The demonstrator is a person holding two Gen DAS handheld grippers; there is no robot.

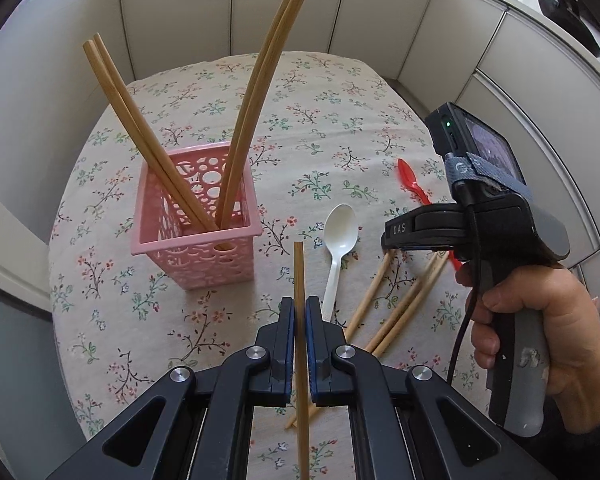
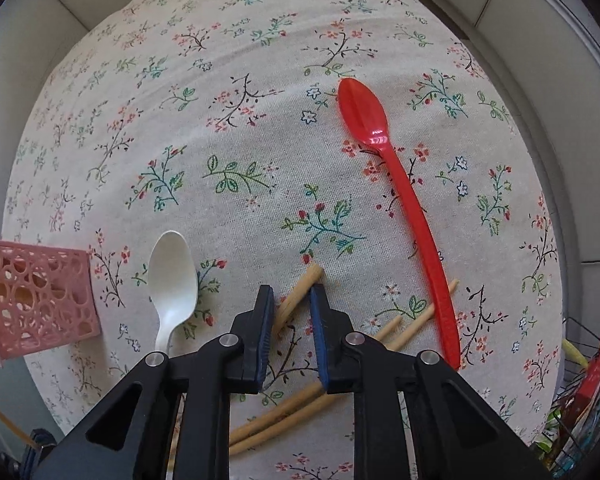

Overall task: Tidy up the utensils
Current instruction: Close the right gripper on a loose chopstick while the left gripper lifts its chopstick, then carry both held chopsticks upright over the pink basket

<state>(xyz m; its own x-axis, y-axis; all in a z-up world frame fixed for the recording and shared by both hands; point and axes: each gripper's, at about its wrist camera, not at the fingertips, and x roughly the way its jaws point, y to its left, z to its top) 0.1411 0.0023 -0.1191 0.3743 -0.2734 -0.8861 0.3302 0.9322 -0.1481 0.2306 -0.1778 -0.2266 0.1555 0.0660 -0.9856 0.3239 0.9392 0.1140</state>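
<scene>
My left gripper [image 1: 299, 312] is shut on a single wooden chopstick [image 1: 299, 272], held upright above the table. A pink perforated basket [image 1: 196, 220] stands ahead to the left with several chopsticks [image 1: 148, 140] leaning in it; it also shows in the right wrist view [image 2: 36, 300]. My right gripper [image 2: 291, 300] is open, its jaws astride the end of a chopstick [image 2: 298, 292] lying on the cloth. It appears at the right of the left wrist view [image 1: 384, 236]. A white spoon [image 2: 172, 276] and a red spoon [image 2: 400, 184] lie on the table, with more loose chopsticks [image 2: 412, 326].
The table wears a floral cloth [image 2: 240, 120]. White cabinet fronts [image 1: 380, 8] close in behind and to the right. A wire rack with packets [image 2: 580, 392] stands at the lower right edge.
</scene>
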